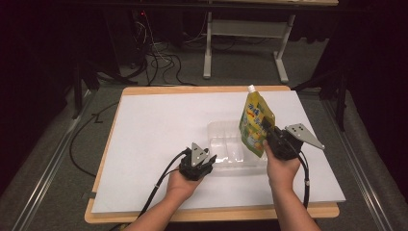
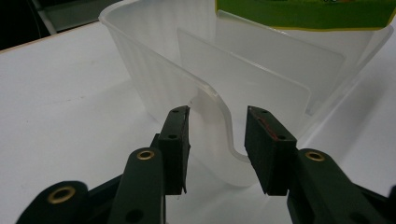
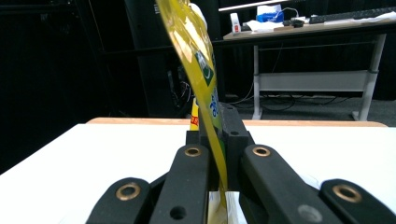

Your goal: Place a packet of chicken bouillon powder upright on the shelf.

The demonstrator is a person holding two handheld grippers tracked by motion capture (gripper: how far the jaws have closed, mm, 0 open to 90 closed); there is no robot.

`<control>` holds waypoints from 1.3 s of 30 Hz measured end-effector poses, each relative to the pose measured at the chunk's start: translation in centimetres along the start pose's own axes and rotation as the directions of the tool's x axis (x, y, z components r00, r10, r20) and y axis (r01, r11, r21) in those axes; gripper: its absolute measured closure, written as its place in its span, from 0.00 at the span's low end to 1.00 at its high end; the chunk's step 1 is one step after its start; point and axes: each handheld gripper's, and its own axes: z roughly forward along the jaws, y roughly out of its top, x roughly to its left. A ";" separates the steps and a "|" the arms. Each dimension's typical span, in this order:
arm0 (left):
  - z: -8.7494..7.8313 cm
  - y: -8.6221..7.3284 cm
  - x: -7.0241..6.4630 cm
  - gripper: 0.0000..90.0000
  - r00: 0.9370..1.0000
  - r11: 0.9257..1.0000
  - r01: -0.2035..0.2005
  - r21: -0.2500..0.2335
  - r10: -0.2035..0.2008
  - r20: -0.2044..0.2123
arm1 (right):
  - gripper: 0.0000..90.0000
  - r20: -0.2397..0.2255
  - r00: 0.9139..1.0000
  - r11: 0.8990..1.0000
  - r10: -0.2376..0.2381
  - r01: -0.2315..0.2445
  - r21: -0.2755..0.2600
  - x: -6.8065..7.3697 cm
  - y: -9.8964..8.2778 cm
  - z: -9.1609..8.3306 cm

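On the white tabletop point(image 1: 159, 125), near its middle, sits a clear plastic tray point(image 1: 222, 144) with dividers, and the work in hand looks like loading a yellow-green spouted pouch point(image 1: 255, 122) into it. The right claw point(image 1: 270, 139) is clamped on the pouch's lower edge; in the right gripper view the foil is pinched flat between the two jaws point(image 3: 219, 154). The pouch stands upright at the tray's right end, its bottom low over the right compartment, though whether it already rests on the tray floor is hard to tell from the high view. The left claw point(image 1: 204, 161) sits at the tray's near left corner with its jaws apart, straddling the curved rim point(image 2: 219, 135) without gripping it, as the left gripper view shows. By my judgement the pouch is picked up and brought to the tray; what remains is to steady the tray, settle the pouch into its compartment and let go.
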 end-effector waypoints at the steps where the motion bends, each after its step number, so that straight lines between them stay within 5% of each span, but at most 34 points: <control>1: 0.0 0.0 0.0 0.68 1.000 1.000 -0.001 -0.001 0.001 -0.001 | 1.00 -0.001 1.000 1.000 -0.003 0.003 0.003 0.0 0.0 0.0; 12: 0.0 0.0 0.0 0.68 1.000 1.000 -0.007 0.000 0.007 -0.002 | 1.00 -0.004 1.000 1.000 -0.007 0.007 0.025 -0.1 -1.2 0.3; 28: -0.1 0.0 -0.1 0.68 1.000 1.000 -0.005 -0.005 0.005 -0.003 | 1.00 -0.018 1.000 0.999 -0.022 0.022 -0.049 -0.4 -1.7 0.1; 39: -0.1 0.0 0.0 0.69 1.000 1.000 -0.002 -0.003 0.002 -0.001 | 1.00 -0.029 0.999 0.999 -0.026 0.025 -0.036 -0.3 -2.5 0.3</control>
